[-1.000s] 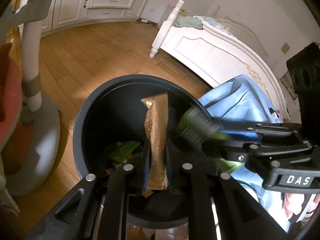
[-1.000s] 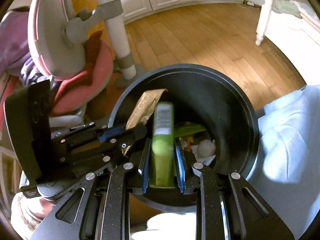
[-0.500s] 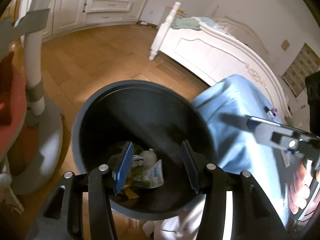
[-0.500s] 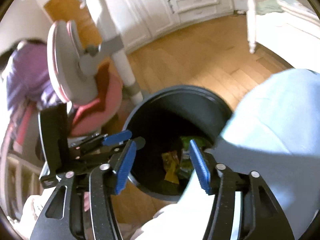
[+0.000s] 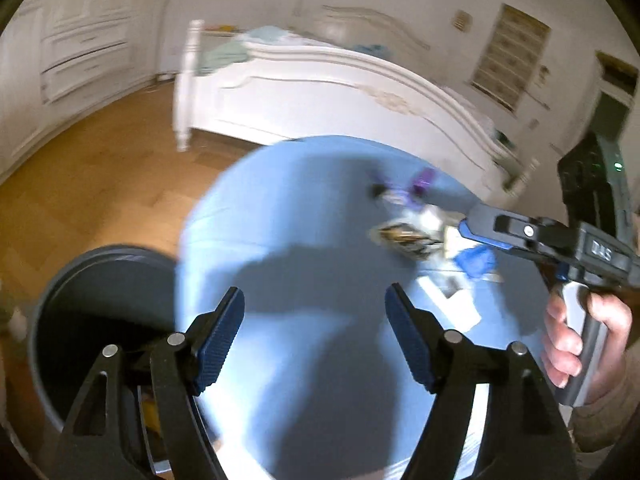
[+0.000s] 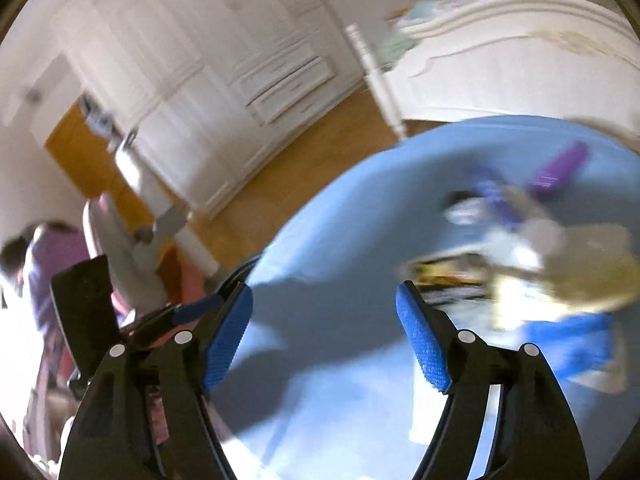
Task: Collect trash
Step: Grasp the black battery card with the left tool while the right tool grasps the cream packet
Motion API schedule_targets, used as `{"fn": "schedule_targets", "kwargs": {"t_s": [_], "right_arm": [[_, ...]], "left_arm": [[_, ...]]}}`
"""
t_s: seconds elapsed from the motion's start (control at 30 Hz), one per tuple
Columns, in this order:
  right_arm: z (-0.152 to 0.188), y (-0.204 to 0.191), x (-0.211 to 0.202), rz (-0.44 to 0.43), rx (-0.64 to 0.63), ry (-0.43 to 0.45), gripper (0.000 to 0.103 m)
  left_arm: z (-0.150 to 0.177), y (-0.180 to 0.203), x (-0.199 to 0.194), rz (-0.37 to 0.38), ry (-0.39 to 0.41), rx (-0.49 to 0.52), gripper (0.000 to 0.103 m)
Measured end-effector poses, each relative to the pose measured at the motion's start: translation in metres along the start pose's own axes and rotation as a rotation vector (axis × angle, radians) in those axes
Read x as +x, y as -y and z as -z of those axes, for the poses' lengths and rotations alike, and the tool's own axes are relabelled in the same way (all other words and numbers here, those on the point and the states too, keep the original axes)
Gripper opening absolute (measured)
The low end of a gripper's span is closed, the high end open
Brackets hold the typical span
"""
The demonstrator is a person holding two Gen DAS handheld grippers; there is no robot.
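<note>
Both views are motion-blurred. My left gripper (image 5: 314, 312) is open and empty above a round table with a blue cloth (image 5: 288, 224). The dark trash bin (image 5: 60, 300) stands on the floor at its lower left. My right gripper (image 6: 324, 312) is open and empty over the same blue cloth (image 6: 340, 248); it also shows in the left wrist view (image 5: 472, 236), reaching toward a heap of wrappers (image 5: 408, 236). The heap, with a purple item (image 6: 560, 168) and a yellowish wrapper (image 6: 580, 276), lies on the cloth's far right.
A white bed (image 5: 320, 92) stands behind the table. White cabinets (image 6: 240, 72) line the far wall over a wooden floor (image 5: 92, 184). A pink-and-grey chair (image 6: 120, 240) stands left of the table, beside my left gripper's body (image 6: 88, 312).
Both grippers opened and dropped the brown wrapper and the green packet into the bin, then swung up and right from the bin to over the blue table.
</note>
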State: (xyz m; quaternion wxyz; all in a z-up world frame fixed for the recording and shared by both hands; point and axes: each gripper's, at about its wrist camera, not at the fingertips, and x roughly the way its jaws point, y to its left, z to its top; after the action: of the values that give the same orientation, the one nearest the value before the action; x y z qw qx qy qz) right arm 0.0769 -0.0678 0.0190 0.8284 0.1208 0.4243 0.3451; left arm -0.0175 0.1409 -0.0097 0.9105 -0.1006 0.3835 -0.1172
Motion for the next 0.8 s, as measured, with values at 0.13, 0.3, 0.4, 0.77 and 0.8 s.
{"fn": "schedule_targets", "kwargs": {"t_s": [0.13, 0.3, 0.4, 0.77, 0.8], "right_arm": [[0.004, 0.057, -0.037, 0.039, 0.104, 0.037, 0.074], [0.013, 0.103, -0.062, 0.068, 0.188, 0.057, 0.074], [0.018, 0.127, -0.067, 0.079, 0.25, 0.053, 0.074], [0.006, 0.16, -0.029, 0.053, 0.349, -0.019, 0.073], [0.001, 0.155, -0.023, 0.053, 0.341, -0.025, 0.067]], "left_arm": [[-0.014, 0.041, 0.028, 0.02, -0.033, 0.097, 0.073], [-0.026, 0.072, 0.061, 0.013, -0.082, 0.199, 0.073], [-0.034, 0.084, 0.086, -0.006, -0.124, 0.261, 0.073], [-0.048, 0.084, 0.137, 0.018, -0.241, 0.304, 0.073], [-0.047, 0.083, 0.138, 0.017, -0.244, 0.31, 0.073]]}}
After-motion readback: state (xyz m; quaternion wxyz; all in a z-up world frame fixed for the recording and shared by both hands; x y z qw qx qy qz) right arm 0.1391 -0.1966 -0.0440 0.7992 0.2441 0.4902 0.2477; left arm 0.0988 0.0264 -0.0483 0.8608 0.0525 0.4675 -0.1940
